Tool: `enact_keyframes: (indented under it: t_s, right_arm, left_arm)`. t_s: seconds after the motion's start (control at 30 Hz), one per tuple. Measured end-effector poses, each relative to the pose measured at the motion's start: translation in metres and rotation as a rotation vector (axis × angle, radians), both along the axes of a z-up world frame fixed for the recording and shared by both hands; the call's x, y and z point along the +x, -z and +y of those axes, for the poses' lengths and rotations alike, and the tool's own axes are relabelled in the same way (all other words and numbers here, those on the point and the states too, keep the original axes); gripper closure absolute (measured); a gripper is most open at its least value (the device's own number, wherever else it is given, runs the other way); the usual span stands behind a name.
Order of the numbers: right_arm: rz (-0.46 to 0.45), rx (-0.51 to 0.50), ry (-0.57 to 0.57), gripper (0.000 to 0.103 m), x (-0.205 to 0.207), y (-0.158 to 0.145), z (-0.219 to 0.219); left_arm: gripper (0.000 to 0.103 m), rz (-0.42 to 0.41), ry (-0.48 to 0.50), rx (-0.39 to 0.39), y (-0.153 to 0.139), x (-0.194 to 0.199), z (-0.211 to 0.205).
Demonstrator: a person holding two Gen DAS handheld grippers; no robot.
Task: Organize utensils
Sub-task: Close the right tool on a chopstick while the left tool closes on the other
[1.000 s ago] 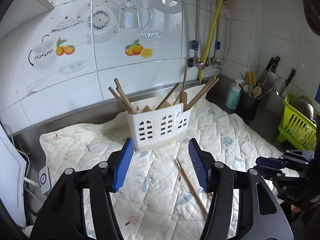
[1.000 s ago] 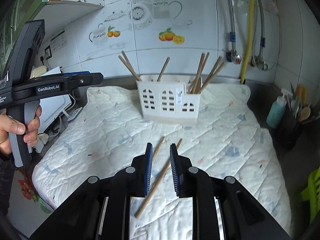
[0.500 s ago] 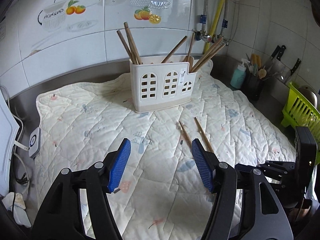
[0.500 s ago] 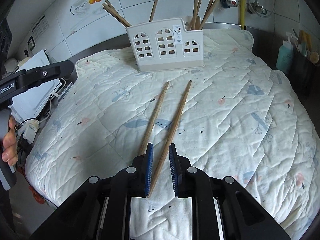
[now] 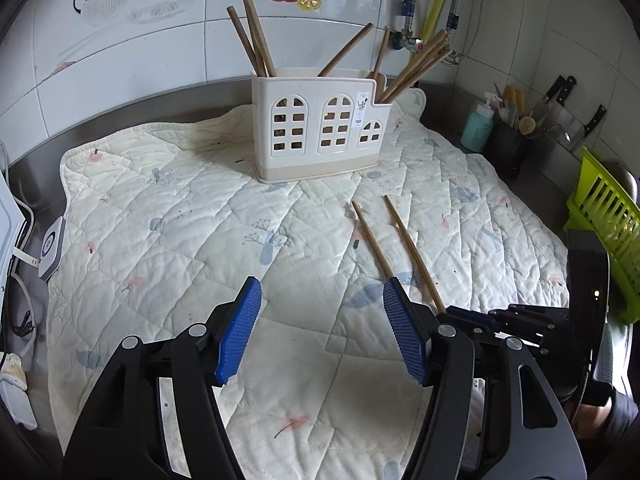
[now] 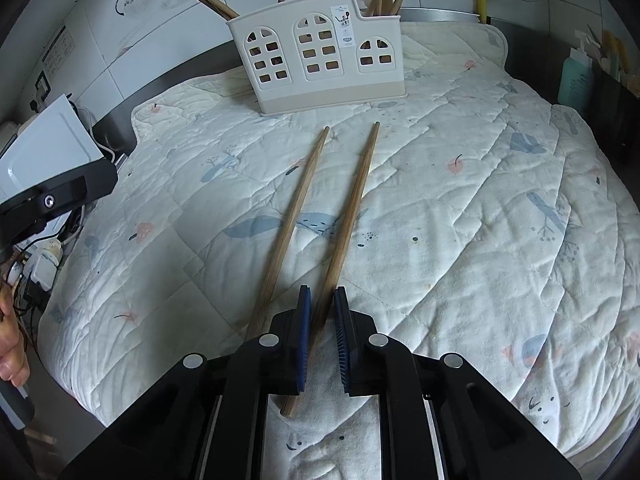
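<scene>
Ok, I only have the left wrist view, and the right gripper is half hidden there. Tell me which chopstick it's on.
Observer: The right gripper straddles the right-hand chopstick near its butt end, which pokes out behind the pads.
Operator: Confirm it's clamped.
Observer: Can't tell. The pads sit close on both sides of the stick, but contact is unclear.
Operator: Report the other chopstick.
Observer: The left-hand chopstick lies outside the jaws, just beside the left pad, flat on the quilted mat.
</scene>
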State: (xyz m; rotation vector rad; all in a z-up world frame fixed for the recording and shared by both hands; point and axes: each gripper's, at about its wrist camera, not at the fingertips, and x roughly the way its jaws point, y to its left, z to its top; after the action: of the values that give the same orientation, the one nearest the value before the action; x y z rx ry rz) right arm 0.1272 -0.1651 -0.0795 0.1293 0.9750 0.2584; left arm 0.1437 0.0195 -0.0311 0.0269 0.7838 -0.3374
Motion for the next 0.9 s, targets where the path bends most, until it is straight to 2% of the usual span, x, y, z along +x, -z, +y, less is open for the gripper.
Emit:
enact_keyframes:
  t_s: [0.13,0.4,0.77,0.9]
  right_arm:
    - [-0.007,-0.011,0.004,0.096,-0.004,-0.001,-0.006]
    - [-0.037,-0.064,0.016,0.096,-0.019,-0.005,-0.026]
    - [-0.040,-0.056,0.014,0.096,-0.031,-0.006,-0.049]
    - [-0.043,-0.047,0.008,0.096,-0.033,-0.005,-0.050]
  left_arm:
    - [0.040,0.033,0.025,-0.001,0.012,-0.007,-0.014]
    - [0.044,0.108,0.087,-0.019,0.037,-0.020,-0.051]
    - [0.074,0.219,0.096,-0.041,0.060,-0.014,-0.079]
    - [0.078,0.241,0.075,-0.017,0.067,-0.010,-0.086]
